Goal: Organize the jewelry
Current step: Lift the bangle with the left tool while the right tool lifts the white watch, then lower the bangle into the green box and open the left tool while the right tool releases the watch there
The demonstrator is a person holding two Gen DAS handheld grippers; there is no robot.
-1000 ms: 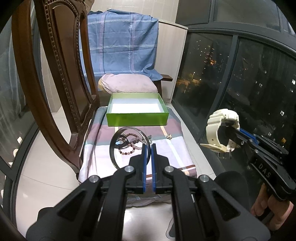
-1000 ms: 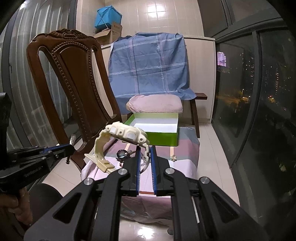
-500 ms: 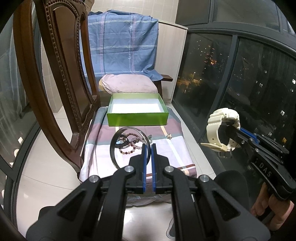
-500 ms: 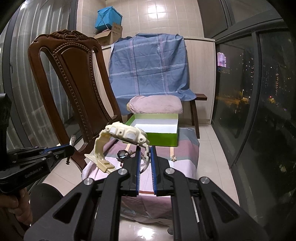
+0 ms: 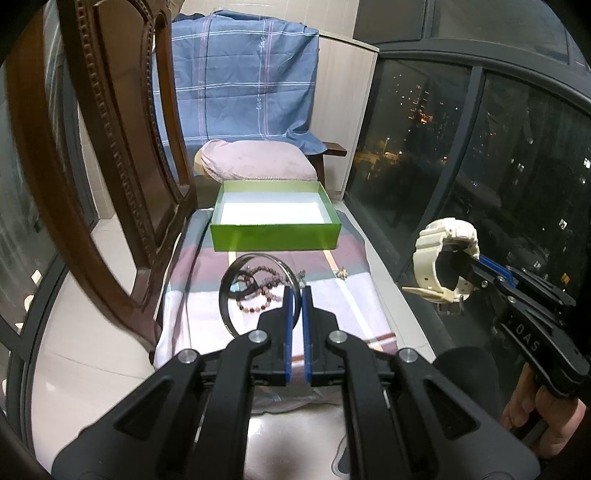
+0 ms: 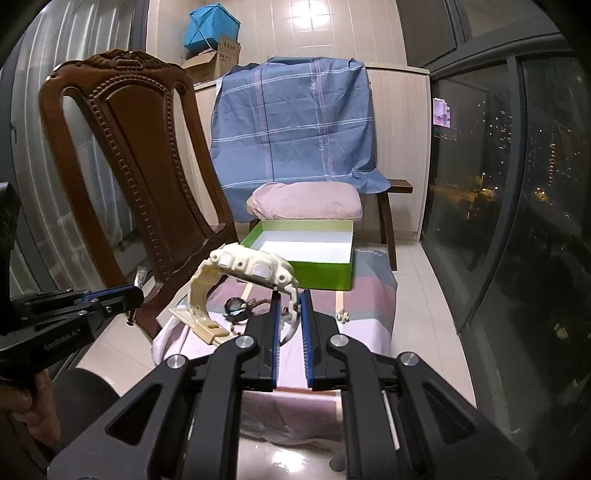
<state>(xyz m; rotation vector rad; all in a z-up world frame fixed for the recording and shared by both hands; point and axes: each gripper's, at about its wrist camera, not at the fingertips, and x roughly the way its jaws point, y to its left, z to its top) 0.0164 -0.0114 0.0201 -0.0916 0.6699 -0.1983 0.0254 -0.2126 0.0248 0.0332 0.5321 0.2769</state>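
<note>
Left wrist view gives me my left gripper (image 5: 296,295) with its blue pads pinched on the rim of a dark bangle (image 5: 258,291), which stands tilted above the striped cloth (image 5: 192,306). Through the hoop I see bead bracelets (image 5: 258,291) lying on that cloth, and a small earring-like piece (image 5: 343,273) just to the right of them. Only this view shows the whole hoop; from the other side it is mostly hidden.

Right wrist view shows my right gripper (image 6: 288,306) clamped on the strap of a cream digital watch (image 6: 251,269), held in the air ahead of the green box (image 6: 317,275). Here I can read the watch case face-on and its loose strap end hanging left, whereas the left camera sees the watch (image 5: 445,258) edge-on against the dark window.

Both views show the green box (image 5: 275,236) empty, at the far end of the cloth, beside the carved wooden chair (image 6: 140,166). The right view alone shows a blue kite (image 6: 212,27) and cardboard box (image 6: 218,62) up on the cabinet.
</note>
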